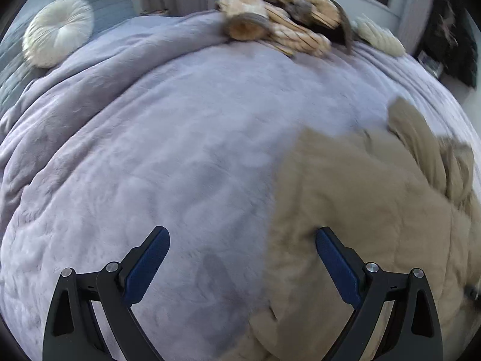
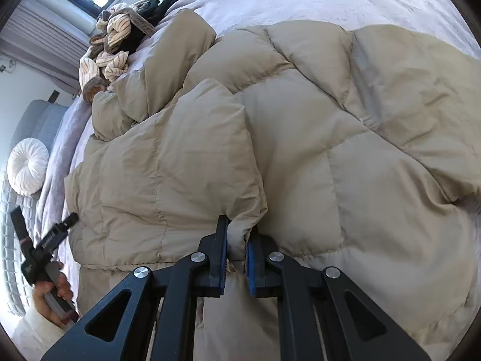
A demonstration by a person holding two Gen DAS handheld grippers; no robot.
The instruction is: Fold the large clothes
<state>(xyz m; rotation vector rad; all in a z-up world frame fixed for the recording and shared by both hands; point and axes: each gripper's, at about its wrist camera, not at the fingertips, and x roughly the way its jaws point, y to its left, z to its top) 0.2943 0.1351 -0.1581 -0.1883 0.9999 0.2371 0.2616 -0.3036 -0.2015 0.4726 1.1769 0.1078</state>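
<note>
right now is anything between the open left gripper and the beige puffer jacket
Nothing visible. The left gripper hangs open over the jacket's edge, one finger above the beige puffer jacket, the other above the lilac blanket. The right gripper is already shut on a jacket fold.

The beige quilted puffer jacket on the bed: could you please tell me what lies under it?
The beige quilted puffer jacket rests on a lilac plush blanket, visible around it; anything directly beneath is covered.
</note>
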